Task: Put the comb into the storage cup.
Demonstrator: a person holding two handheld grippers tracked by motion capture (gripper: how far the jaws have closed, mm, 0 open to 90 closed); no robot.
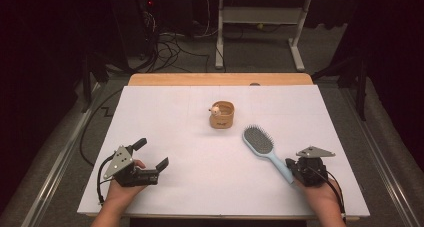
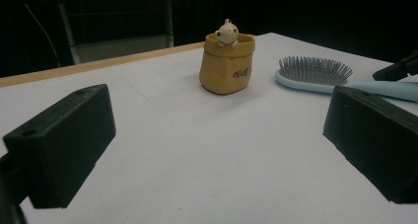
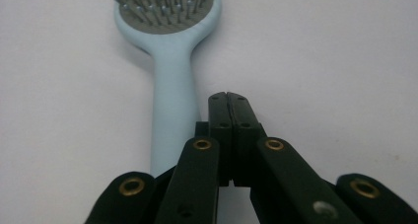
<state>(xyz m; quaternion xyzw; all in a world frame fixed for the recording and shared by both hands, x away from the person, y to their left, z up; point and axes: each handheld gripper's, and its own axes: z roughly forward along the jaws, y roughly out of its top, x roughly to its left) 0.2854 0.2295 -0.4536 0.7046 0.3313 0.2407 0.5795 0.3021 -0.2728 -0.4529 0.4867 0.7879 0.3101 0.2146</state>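
A light blue hairbrush lies bristles up on a white table, right of centre, its oval head toward the middle and its handle slanting back toward the person's right hand. In the right gripper view the handle runs straight up from the bottom to the grey bristle pad at the top.

The right gripper sits at the handle's near end. Its two black jaws are pressed together with nothing between them, and they rest just beside the handle, on its right in that gripper's own view. Whether they touch the handle is hard to tell. A grey three-cornered plate tops this gripper, and the right hand grips it from below.

Beyond the brush, near the table's centre, stands a small tan pouch-shaped holder with a little pale animal figure peeking over its rim. Dark lettering on its side is too small to read.

At the near left, well apart from both things, the left gripper is held by the left hand. Its jaws are spread wide, holding nothing, with bare table between them in the left gripper view.

A wooden edge borders the far side of the table.
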